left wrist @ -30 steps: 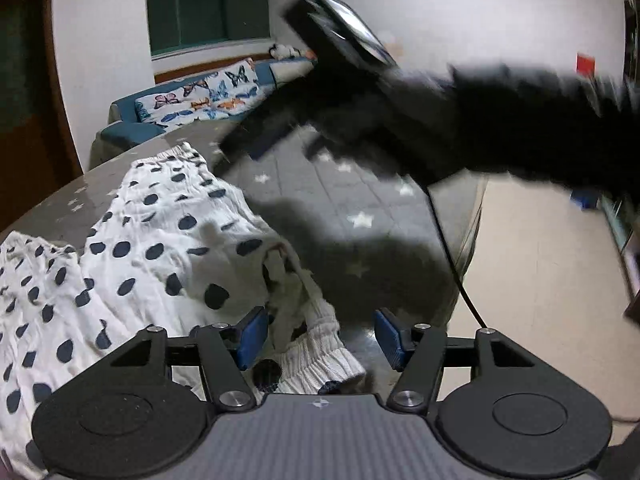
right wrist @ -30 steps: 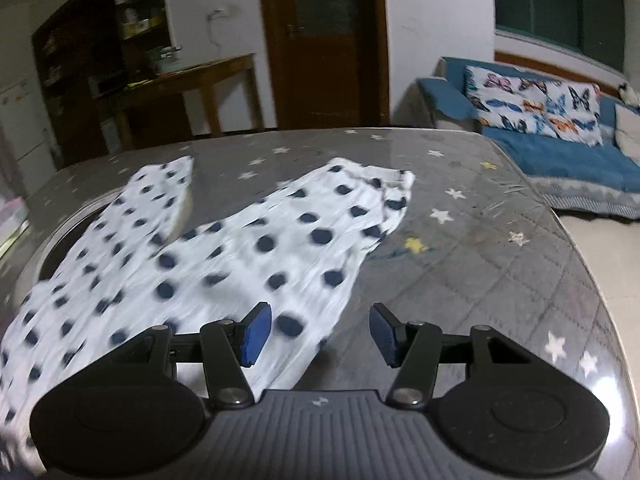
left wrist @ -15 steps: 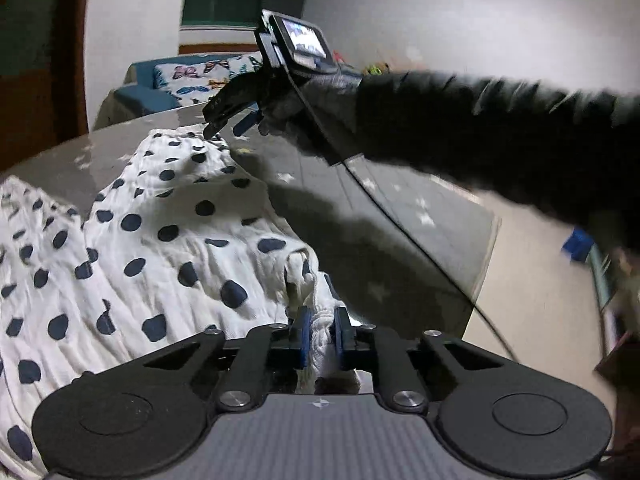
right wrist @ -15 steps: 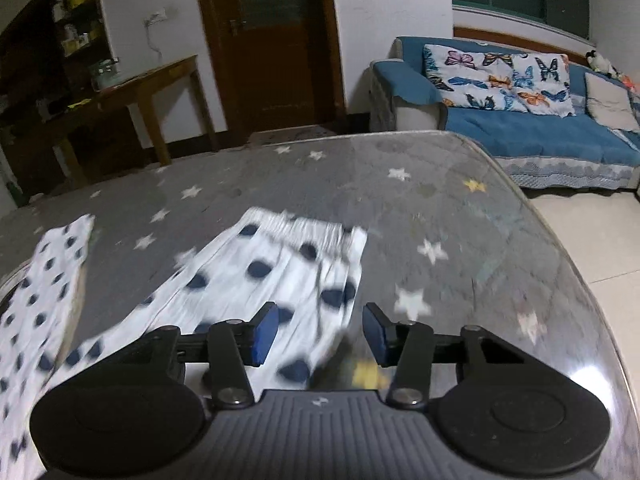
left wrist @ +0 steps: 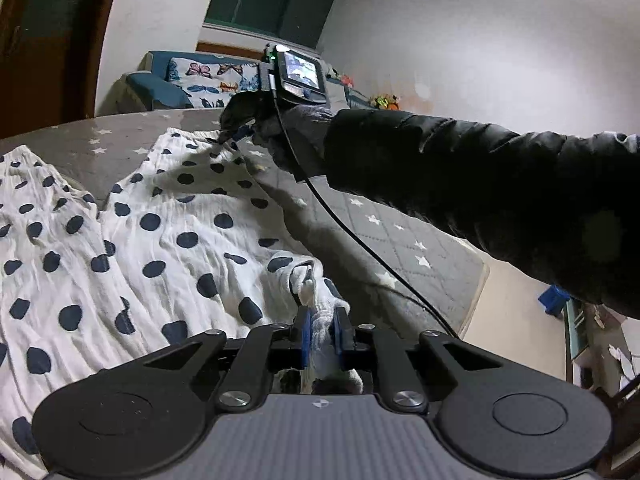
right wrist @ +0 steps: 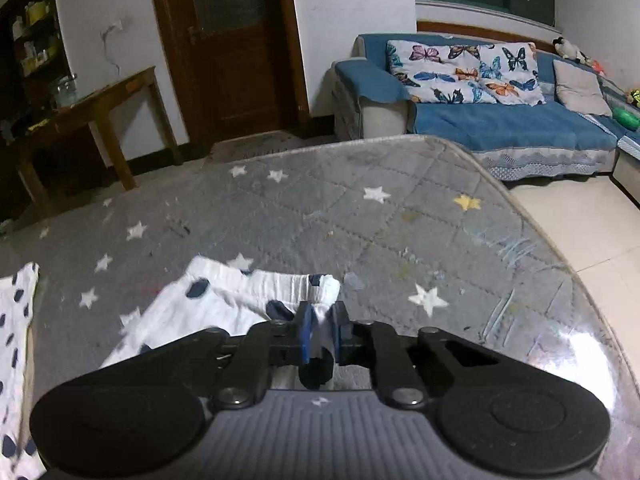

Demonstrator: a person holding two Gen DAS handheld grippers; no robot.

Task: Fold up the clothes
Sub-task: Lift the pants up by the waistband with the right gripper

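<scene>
A white garment with dark blue dots point(left wrist: 180, 240) lies spread on the grey star-patterned table cover point(left wrist: 400, 240). My left gripper point(left wrist: 322, 330) is shut on a bunched white edge of it at the near side, lifted slightly off the table. The right wrist view shows my right gripper point(right wrist: 320, 334) shut on the garment's gathered hem point(right wrist: 256, 288), down at the cover point(right wrist: 360, 220). In the left wrist view that right gripper point(left wrist: 234, 134) sits at the garment's far corner, held by a gloved hand in a black sleeve point(left wrist: 500, 184).
A black cable point(left wrist: 360, 240) runs from the right gripper across the table. The table's rounded edge point(right wrist: 560, 264) drops to a tiled floor point(right wrist: 580, 232). Beyond stand a blue sofa with butterfly cushions point(right wrist: 500, 120), a wooden side table point(right wrist: 100, 100) and a brown door point(right wrist: 228, 40).
Both grippers went from open to shut on the garment. The left closed on the near bunched edge and rolled. The right travelled across the table to the far hem and closed there.
</scene>
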